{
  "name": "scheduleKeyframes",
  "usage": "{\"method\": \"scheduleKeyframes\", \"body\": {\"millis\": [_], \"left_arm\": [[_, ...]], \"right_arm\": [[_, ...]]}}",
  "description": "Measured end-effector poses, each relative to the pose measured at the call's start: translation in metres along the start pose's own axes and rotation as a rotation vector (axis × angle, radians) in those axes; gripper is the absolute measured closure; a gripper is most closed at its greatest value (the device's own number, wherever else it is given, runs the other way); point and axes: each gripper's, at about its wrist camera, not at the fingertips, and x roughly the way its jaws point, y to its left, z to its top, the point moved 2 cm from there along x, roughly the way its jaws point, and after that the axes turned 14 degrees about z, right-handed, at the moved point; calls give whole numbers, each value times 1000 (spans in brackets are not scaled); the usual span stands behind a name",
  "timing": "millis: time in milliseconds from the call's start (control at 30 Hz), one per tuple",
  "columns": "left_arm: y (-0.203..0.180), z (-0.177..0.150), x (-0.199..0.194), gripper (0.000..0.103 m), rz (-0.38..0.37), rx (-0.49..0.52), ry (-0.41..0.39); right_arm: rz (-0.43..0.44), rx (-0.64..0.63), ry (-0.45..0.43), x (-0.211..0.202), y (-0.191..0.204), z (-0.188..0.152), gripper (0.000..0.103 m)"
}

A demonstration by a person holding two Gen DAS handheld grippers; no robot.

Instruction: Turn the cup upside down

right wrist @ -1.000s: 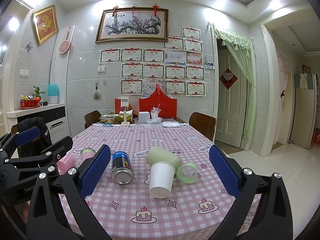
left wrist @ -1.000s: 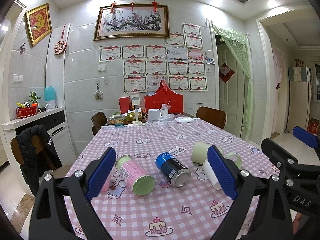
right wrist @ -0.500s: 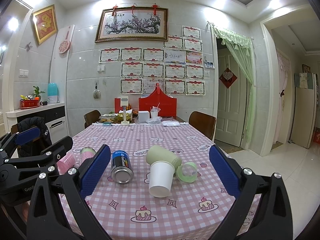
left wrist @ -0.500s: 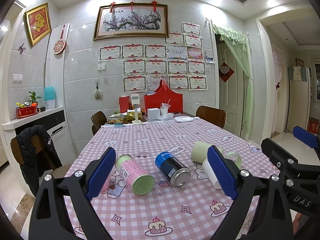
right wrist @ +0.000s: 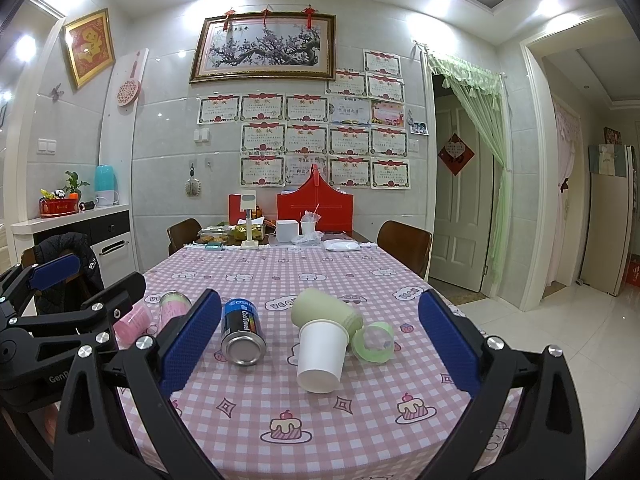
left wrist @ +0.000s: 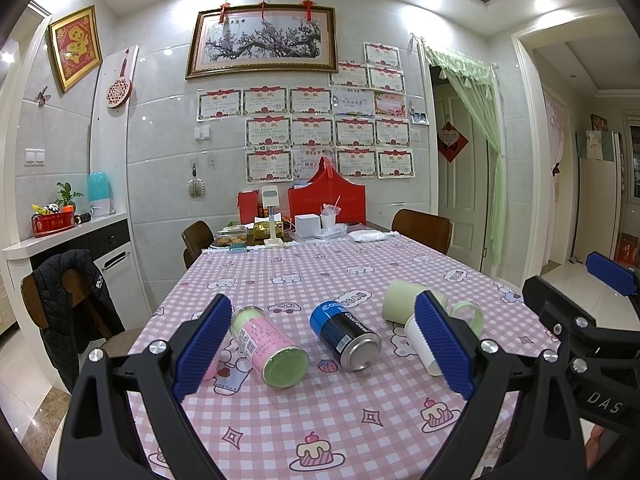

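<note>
A white paper cup (right wrist: 320, 355) lies on its side on the pink checked tablecloth (right wrist: 320, 420), mouth toward me; in the left wrist view it (left wrist: 418, 342) is partly hidden behind a finger. A pale green cup (right wrist: 325, 308) lies just behind it, with a small green clear-topped cup (right wrist: 373, 343) to the right. My right gripper (right wrist: 320, 356) is open and empty, held above the near table edge with the white cup between its fingers in view. My left gripper (left wrist: 320, 354) is open and empty, facing the cans.
A blue can (right wrist: 241, 331) and a pink-labelled green-ended can (left wrist: 267, 345) lie on their sides left of the cups. A pink cup (right wrist: 132, 322) lies further left. Boxes, a red bag (right wrist: 315, 204) and dishes crowd the far end. Chairs (right wrist: 404, 246) stand around the table.
</note>
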Motion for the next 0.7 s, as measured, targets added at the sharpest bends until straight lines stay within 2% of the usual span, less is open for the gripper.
{"method": "scheduleKeyframes", "body": {"millis": [700], "left_arm": [[-11,-6,16,12,2,25,48]], "right_arm": [[-7,26,43,22,-16,-23,8]]}}
